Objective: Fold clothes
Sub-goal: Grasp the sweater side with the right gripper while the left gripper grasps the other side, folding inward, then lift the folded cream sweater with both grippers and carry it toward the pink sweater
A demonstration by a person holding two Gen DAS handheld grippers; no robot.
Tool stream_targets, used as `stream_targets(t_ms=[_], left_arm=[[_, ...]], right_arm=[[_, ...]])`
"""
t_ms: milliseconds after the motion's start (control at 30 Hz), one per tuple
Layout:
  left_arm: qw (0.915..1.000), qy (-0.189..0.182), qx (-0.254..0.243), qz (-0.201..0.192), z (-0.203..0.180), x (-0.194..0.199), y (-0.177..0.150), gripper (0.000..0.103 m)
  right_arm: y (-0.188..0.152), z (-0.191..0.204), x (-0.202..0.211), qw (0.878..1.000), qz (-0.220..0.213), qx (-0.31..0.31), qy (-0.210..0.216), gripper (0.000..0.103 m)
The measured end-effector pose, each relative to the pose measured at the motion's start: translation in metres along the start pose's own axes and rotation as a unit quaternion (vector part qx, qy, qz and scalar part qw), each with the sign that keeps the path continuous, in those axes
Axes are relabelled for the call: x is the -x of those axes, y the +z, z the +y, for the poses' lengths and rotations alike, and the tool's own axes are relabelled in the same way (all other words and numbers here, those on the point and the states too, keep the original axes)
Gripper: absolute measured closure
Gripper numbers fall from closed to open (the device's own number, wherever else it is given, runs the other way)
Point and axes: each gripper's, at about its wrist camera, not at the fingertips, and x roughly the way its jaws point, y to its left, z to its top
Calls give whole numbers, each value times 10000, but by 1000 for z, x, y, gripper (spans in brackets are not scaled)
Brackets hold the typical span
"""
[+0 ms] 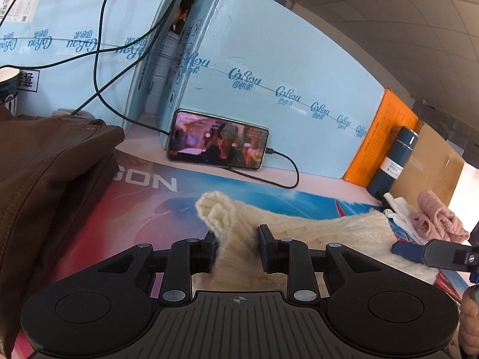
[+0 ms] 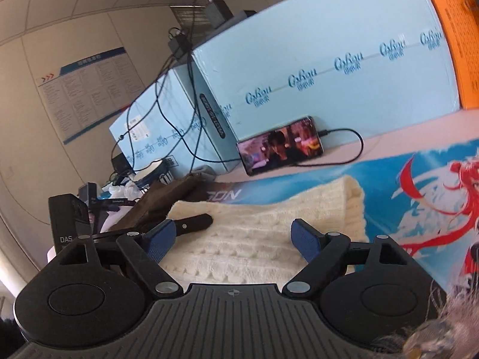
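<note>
Left fingers (image 1: 265, 246) pinch cream sweater (image 1: 239, 233); right spread.

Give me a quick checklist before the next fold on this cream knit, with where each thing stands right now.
1. Left gripper has the cream knit: ok, a bunched fold sits pinched between its pads.
2. Right gripper clear of the knit: ok, jaws stand wide open above the fabric with nothing between them.
3. Knit lying flat on the printed mat: not ok, one end is bunched up at the left gripper.
4. Phone and its cable out of the way: ok, both lie behind the knit, against the blue box.
5. Brown garment apart from the knit: cannot tell, it lies right beside it.
</note>
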Motion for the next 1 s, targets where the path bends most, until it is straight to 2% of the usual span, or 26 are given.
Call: stream_targets(t_ms=[100,300,367,400,467,500,567,633,700,767,833,1000], left_arm=[[10000,12,47,1,2,0,0,67],[9991,212,365,-109,8,8,0,31],[9981,202,560,-144,12,16,0,23],[9975,201,664,-155,14,22,-1,18],[9959,186,877,-129,17,33,-4,16],[9952,135,962,-101,18,38,-5,15],[9942,-50,1073,-87,18,49,-10,11],[9940,-57,1095,-32,16,54,-13,9],[9941,6,1085,82,12,53,-16,9],[9939,48,1081,212,9,48,-19,9],[9949,172,944,316,3,42,-22,9],[9981,375,403,278,-9,38,-29,9]], right_arm=[[-11,-12,-10,9990,63,-384,-234,18],[-17,-12,-6,9987,-128,-439,-221,12],[-16,-7,10,9971,-354,-593,-321,11],[-15,-4,20,9957,-516,-674,-375,7],[-17,2,45,9916,-925,-788,-432,0],[-17,3,55,9897,-1021,-880,-479,0],[-20,-1,67,9871,-812,-1232,-622,0],[-26,-10,69,9803,-401,-1794,-717,0],[-32,-20,70,9686,6,-2361,-777,0],[-39,-29,63,9557,272,-2876,-560,0],[-45,-32,56,9477,315,-3161,-306,0],[-38,-25,36,9454,100,-3223,-483,0]])
